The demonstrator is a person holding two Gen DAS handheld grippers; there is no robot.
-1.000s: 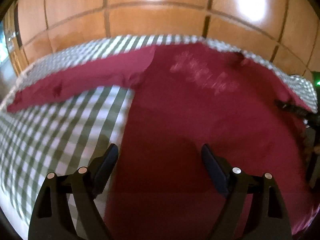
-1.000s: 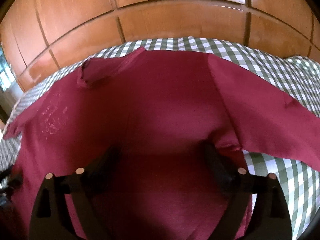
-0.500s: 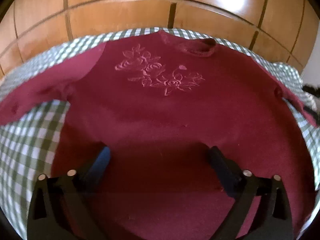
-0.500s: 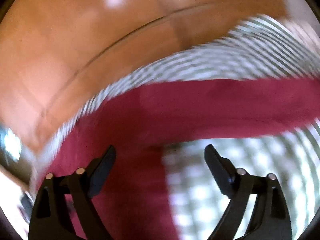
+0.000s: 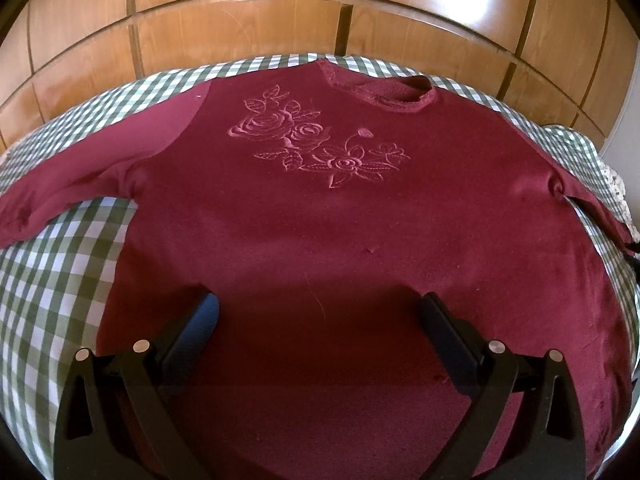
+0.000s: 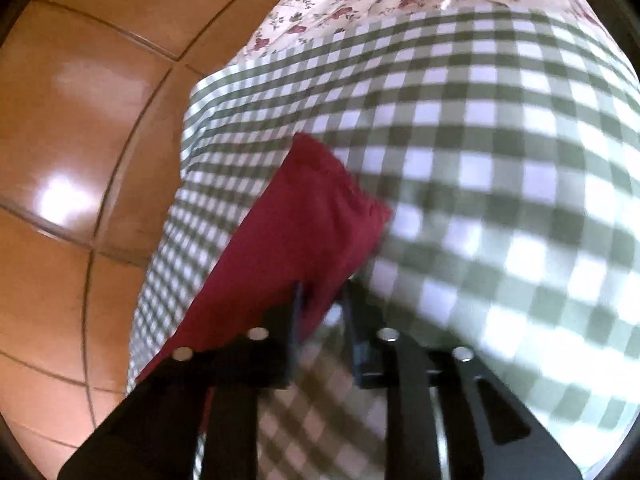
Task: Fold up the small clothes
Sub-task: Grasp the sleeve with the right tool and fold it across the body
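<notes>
Dark red knit sweatshirt with embroidered roses [image 5: 320, 216] lies face-up on the green-and-white checked cloth [image 5: 52, 280]; it's soft, limp and light, so I'd grip cuffs and hems. My left gripper [image 5: 318, 316] hangs spread above its body. My right gripper [image 6: 322, 300] has just been closing on the sleeve end [image 6: 316, 216].

You have a maroon long-sleeved cloth sweater [image 5: 320, 240] before you, matt and faintly fuzzy, with a stitched rose motif [image 5: 316, 140] raised in slightly shinier thread. It lies on a smooth green-and-white checked cotton cloth [image 5: 52, 280]. The orange-brown wooden panels [image 5: 240, 12] are varnished and glossy. Your black grippers' plastic fingers [image 5: 192, 328] look matt, their round metal pins [image 5: 141, 346] bright.
</notes>
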